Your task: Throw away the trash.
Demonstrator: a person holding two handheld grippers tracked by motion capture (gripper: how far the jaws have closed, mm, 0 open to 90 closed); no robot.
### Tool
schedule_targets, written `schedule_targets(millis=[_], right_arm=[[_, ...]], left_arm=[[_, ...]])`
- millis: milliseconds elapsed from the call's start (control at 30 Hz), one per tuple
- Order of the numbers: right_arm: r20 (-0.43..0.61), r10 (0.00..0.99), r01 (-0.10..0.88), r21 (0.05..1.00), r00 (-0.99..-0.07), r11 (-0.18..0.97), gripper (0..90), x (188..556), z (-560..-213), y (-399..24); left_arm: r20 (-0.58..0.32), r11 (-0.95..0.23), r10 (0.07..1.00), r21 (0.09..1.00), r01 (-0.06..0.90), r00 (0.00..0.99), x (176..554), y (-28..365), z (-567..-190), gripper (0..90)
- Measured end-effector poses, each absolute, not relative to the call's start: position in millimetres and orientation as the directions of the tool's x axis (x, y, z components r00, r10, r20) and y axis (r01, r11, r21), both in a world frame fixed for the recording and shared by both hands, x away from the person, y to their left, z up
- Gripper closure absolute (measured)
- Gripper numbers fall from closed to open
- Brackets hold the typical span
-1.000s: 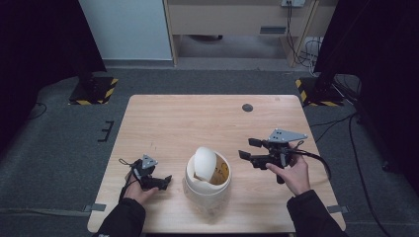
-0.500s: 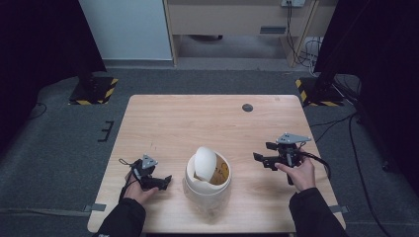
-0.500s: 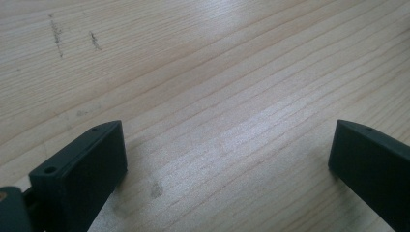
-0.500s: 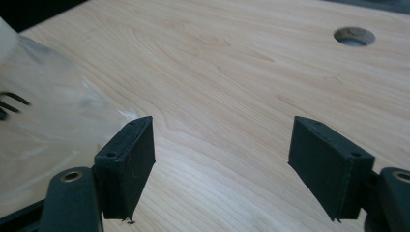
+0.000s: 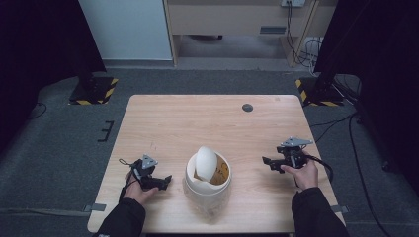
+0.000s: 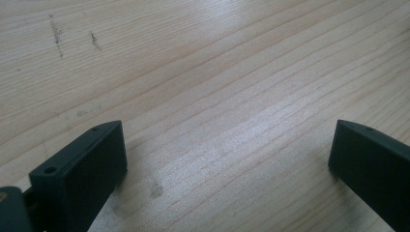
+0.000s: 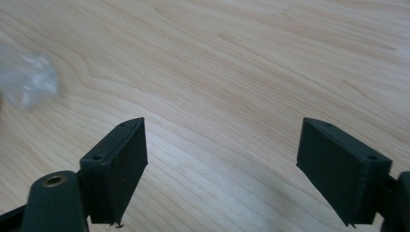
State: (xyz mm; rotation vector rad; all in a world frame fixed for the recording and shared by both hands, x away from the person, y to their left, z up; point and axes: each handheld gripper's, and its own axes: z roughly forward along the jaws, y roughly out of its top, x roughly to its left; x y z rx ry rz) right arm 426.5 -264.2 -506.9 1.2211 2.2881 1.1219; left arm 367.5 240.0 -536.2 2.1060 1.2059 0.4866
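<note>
A cream round bin [image 5: 207, 183] with a tilted white swing lid [image 5: 205, 160] stands at the table's front middle. My left gripper [image 5: 166, 181] rests low on the wood to the bin's left, held in a hand, and its jaws point at the bin. In the left gripper view, the left gripper [image 6: 227, 159] is open over bare wood. My right gripper [image 5: 267, 162] is low to the bin's right and apart from it. In the right gripper view, the right gripper [image 7: 222, 159] has jaws that have just been opening, with nothing between them.
The wooden table [image 5: 188, 123] has a small dark round spot [image 5: 247, 107] near its far edge. Some crinkled clear plastic [image 7: 28, 79] lies at the left in the right gripper view. Cables [image 5: 341, 128] trail on the floor off the table's right side.
My right gripper has sunk toward the table and drifted right, away from the bin. The left gripper and the bin have stayed put.
</note>
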Motion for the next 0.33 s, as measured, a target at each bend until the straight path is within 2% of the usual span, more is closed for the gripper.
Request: schedule_targets(millis=[133,333], right_arm=[[0.05,0.826,0.564,0.754,-0.561,0.337,14.9,427.8,-510.0,-272.1],[0.054,0.854,0.588,0.747,-0.517,0.309,13.9,429.2,-515.7,-283.7]], left_arm=[[-0.002,-0.362,0.862,0.697,0.619,0.507,367.4,240.0,-536.2,0.0],[-0.003,-0.359,0.864,0.697,0.62,0.503,367.1,239.8,-536.3,0.0]])
